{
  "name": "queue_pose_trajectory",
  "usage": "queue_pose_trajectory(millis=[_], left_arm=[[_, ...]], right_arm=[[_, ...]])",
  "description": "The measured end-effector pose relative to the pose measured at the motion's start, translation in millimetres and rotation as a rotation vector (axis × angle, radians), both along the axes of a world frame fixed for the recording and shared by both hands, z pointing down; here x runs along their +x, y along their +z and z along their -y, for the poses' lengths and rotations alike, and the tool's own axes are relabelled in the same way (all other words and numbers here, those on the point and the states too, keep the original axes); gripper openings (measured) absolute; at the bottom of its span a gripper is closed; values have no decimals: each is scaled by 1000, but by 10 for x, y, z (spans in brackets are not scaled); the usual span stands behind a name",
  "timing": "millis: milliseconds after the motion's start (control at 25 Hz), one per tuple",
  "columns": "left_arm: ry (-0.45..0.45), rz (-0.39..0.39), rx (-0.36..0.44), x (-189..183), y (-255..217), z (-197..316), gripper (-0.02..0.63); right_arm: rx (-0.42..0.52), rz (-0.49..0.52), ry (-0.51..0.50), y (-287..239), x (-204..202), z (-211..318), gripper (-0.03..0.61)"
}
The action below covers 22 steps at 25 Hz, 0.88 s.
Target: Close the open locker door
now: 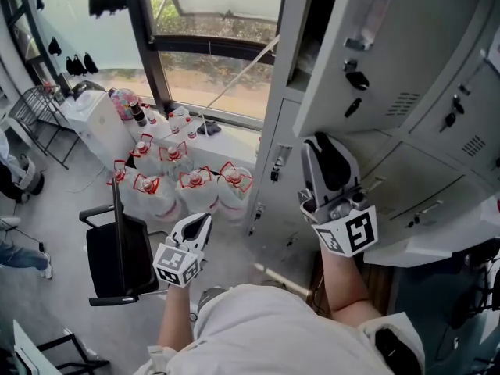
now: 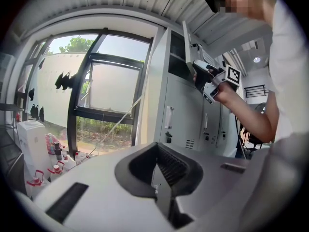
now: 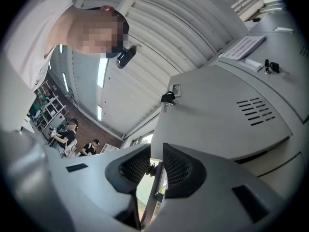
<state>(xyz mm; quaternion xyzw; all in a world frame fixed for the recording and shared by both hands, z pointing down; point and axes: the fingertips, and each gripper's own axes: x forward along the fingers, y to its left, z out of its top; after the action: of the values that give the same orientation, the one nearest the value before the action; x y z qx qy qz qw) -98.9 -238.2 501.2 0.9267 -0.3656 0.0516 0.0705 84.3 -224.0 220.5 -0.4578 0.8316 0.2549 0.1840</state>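
jugs (image 1: 181, 187) with red handles are crowding the floor (image 1: 66, 209) left of centre in the head view, under a wide window (image 1: 211, 69), and a black chair (image 1: 117, 250) is standing just to their lower left. moving right, the left gripper (image 1: 201, 220) is hanging low in the lower middle of the frame, its tip pointing toward the jugs. its own view is showing the jaws pressed together with nothing between them. to the right of it, a bank of grey lockers (image 1: 275, 158) is rising beside the window. further right, the right gripper (image 1: 329, 142) is reaching upward in the middle right of the frame, its tip sitting just under the bottom edge of the open locker door (image 1: 426, 45). that door is standing out from the bank and filling the upper right of the head view, carrying a key (image 1: 356, 78) in its lock and a patch of vent slots (image 1: 403, 103) near its lower edge. in the right gripper view the jaws are standing partly apart, with the door's lower corner sitting at the top of the gap between the pads. the pads are not visibly pressing on the door, so this gripper is holding nothing. the door's grey face is spreading across the upper right of that view.
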Motion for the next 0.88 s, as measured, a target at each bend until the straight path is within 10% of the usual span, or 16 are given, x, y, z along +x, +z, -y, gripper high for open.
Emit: queue_pose_trajectory(millis=[880], left_arm=[[-94,11,-17,-91,67,140,3]], right_arm=[[-41,73,-7,-148,302,578,52]])
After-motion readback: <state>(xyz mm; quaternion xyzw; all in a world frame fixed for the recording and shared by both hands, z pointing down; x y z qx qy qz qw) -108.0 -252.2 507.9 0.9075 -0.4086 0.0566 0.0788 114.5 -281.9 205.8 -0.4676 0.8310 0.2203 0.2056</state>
